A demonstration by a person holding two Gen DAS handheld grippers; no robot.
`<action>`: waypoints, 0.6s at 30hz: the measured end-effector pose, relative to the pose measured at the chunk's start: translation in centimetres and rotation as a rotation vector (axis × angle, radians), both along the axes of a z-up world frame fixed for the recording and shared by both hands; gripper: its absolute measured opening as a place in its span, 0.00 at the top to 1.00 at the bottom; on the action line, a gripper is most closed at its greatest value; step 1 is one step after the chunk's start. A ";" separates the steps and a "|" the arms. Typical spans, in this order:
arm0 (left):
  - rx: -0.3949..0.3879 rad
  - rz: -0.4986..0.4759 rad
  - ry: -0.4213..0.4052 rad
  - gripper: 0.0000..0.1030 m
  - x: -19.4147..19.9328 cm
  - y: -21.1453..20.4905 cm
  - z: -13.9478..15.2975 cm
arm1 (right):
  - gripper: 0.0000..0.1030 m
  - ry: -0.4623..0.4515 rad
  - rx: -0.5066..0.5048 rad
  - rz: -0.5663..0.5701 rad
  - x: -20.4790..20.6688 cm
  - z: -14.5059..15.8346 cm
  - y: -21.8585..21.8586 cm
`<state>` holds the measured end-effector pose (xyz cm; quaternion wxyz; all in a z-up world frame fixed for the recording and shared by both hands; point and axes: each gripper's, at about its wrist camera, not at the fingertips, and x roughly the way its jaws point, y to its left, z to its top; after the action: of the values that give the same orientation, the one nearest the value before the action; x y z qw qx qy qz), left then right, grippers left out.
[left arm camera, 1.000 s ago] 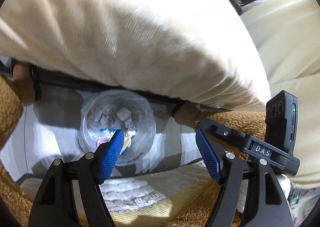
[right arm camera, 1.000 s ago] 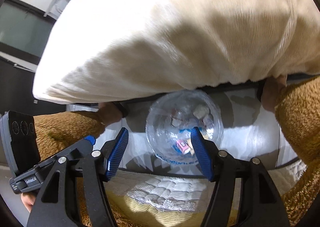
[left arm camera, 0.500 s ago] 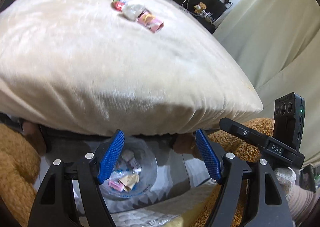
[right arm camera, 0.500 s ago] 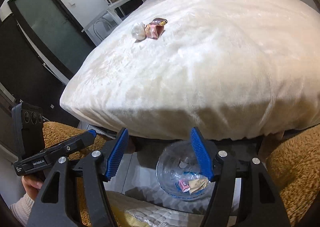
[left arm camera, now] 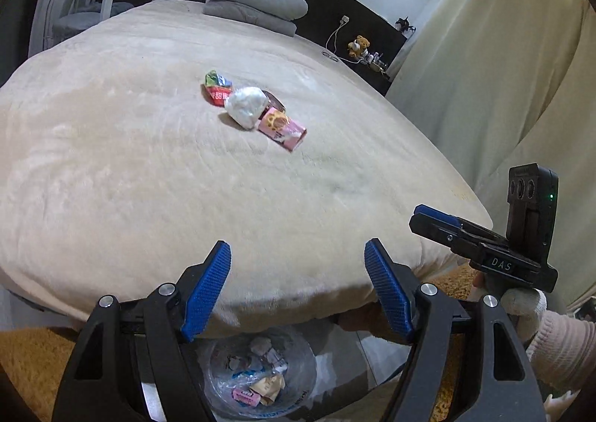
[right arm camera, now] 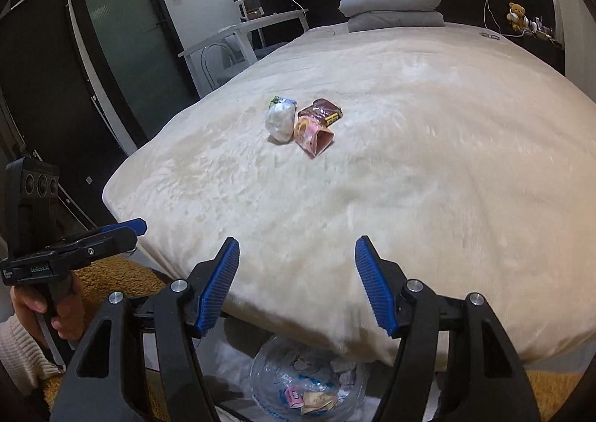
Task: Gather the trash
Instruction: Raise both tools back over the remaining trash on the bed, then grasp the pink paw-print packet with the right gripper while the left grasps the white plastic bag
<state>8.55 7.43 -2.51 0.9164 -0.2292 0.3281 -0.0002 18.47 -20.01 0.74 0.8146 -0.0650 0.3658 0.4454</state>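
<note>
Both grippers hover at the foot of a bed (left arm camera: 149,168), the left gripper (left arm camera: 298,291) and right gripper (right arm camera: 296,282) each with fingers apart and empty. A small heap of trash (left arm camera: 253,109) lies mid-bed, well apart from them. The reach risks scattering the close-packed wrappers across the plush cover. Below, a clear bag (right arm camera: 309,384) already holds crumpled paper and what appear to be sweet wrappers.

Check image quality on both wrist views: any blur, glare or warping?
Left wrist: sharp, heavy fisheye bulges the bed; ceiling strip above the curtain blows out. Right wrist: sharp centre on the wrappers, soft smear at the bed's right edge; bin bag sits in shadow below.
</note>
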 end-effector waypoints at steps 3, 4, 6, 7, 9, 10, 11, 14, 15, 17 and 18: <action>0.007 0.016 -0.009 0.29 0.9 1.6 0.5 | 0.37 -0.011 -0.003 0.010 1.8 0.1 1.3; 0.008 0.021 -0.011 0.29 1.3 2.1 0.6 | 0.37 -0.010 -0.002 0.012 2.5 0.1 1.8; 0.011 0.026 -0.019 0.29 1.8 2.8 0.9 | 0.37 0.007 0.002 0.014 3.7 -0.1 2.8; 0.017 0.029 -0.021 0.29 2.1 3.1 1.0 | 0.37 0.017 0.003 0.016 4.3 -0.2 3.2; 0.017 0.033 -0.024 0.29 2.8 3.9 1.1 | 0.37 0.037 0.003 0.023 5.4 -0.5 4.1; 0.017 0.034 -0.025 0.29 3.2 4.3 1.1 | 0.37 0.045 0.004 0.024 5.9 -0.5 4.6; 0.019 0.037 -0.025 0.29 3.6 4.7 1.2 | 0.37 0.056 0.006 0.029 6.4 -0.6 5.1; 0.020 0.036 -0.033 0.29 4.8 5.5 1.5 | 0.37 0.069 0.005 0.042 7.9 -0.7 6.8; 0.024 0.035 -0.035 0.29 5.2 5.8 1.6 | 0.37 0.070 0.004 0.049 8.3 -0.8 7.5; 0.024 0.032 -0.041 0.29 5.8 6.4 1.8 | 0.37 0.075 0.003 0.057 9.3 -0.8 8.6; 0.025 0.032 -0.043 0.29 6.2 6.7 1.8 | 0.37 0.081 0.001 0.062 10.0 -0.9 9.3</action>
<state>14.71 14.15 -0.74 0.9260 -0.2227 0.3044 0.0135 28.44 -10.72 -0.19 0.7848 -0.0577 0.3961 0.4731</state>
